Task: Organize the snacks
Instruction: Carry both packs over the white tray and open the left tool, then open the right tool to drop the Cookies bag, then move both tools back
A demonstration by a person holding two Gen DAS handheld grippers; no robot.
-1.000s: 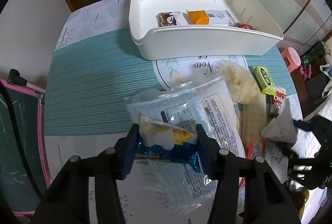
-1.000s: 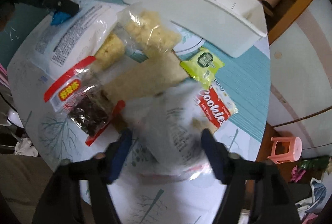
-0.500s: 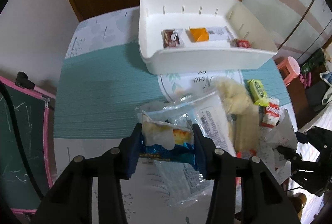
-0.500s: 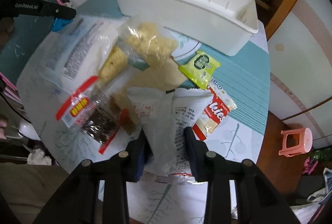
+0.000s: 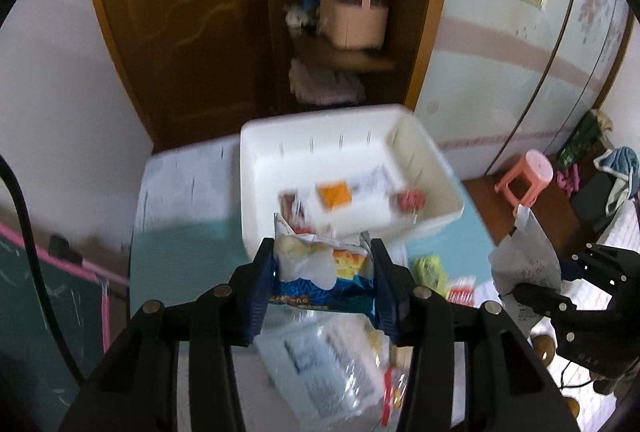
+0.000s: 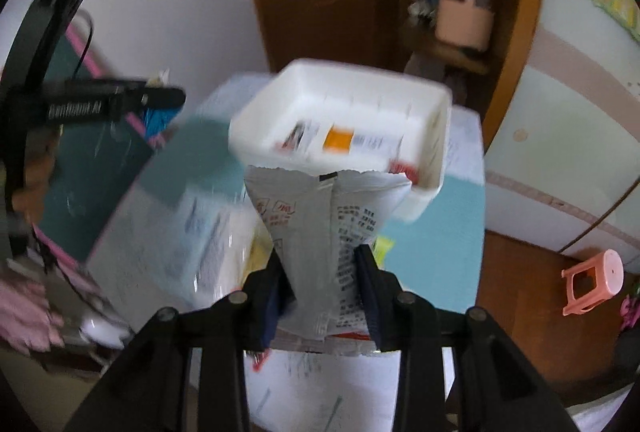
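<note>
My left gripper (image 5: 323,282) is shut on a blue and white snack packet (image 5: 320,280), held in the air in front of the white bin (image 5: 260,208). My right gripper (image 6: 322,282) is shut on a white printed snack bag (image 6: 332,232), also lifted, its top edge just before the bin (image 6: 400,88). The bin holds several small packets, one orange (image 5: 334,194). The right gripper and its bag (image 5: 524,256) show at the right of the left wrist view. The left gripper (image 6: 120,102) shows at the left of the right wrist view.
On the round table (image 5: 176,248) lie a clear printed bag (image 5: 328,364), a green packet (image 5: 430,272) and a red packet (image 5: 460,294). A pink stool (image 5: 528,176) stands on the floor at right. A wooden door and shelf stand behind.
Both grippers have risen well above the table with their snacks and tilted up toward the bin. The right gripper closed on the white bag in the first half second.
</note>
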